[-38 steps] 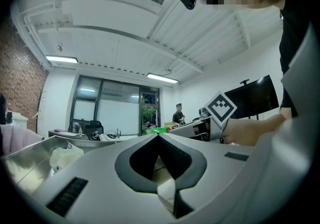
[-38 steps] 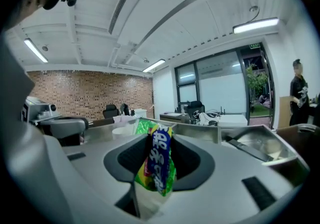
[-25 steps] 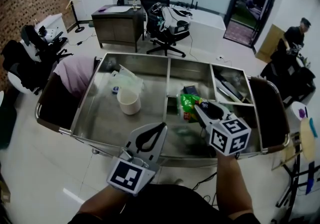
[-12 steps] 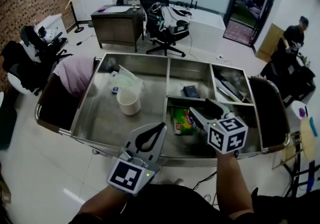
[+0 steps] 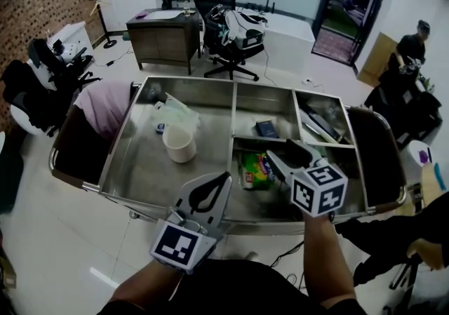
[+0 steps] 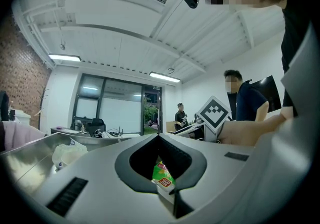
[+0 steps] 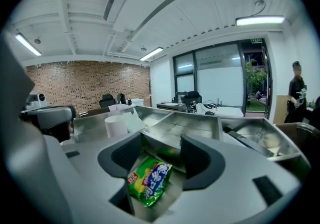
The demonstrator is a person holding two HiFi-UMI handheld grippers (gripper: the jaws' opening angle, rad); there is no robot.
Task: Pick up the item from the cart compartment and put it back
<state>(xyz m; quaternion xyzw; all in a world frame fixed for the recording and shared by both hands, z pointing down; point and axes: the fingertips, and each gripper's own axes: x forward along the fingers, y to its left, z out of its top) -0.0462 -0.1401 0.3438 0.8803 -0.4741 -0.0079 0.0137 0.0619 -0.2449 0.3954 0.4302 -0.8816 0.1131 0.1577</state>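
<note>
A green snack bag point(image 5: 254, 170) lies flat on the floor of the steel cart's point(image 5: 112, 161) near middle compartment. My right gripper point(image 5: 282, 153) hovers just above and right of it. Its jaws opened wide and have just been closing a little. They stand open, and the bag point(image 7: 149, 182) lies below the gap, untouched by the pads. My left gripper point(image 5: 225, 177) is held over the cart's front rim with its tips together and nothing in it. In the left gripper view the bag point(image 6: 161, 175) shows through the hole behind the gripper's point(image 6: 159, 136) tips.
A white cup point(image 5: 180, 143) and a crumpled plastic bag point(image 5: 175, 114) sit in the big left compartment. A dark small box point(image 5: 266, 128) lies in the far middle one. Pink cloth point(image 5: 104, 106) drapes the cart's left end. Someone's dark-clad limb point(image 5: 393, 236) is at the lower right.
The right gripper let go of the green bag, which dropped from its jaws onto the floor of the near middle compartment. The left gripper stayed put. A dark-clad limb came into view at the lower right.
</note>
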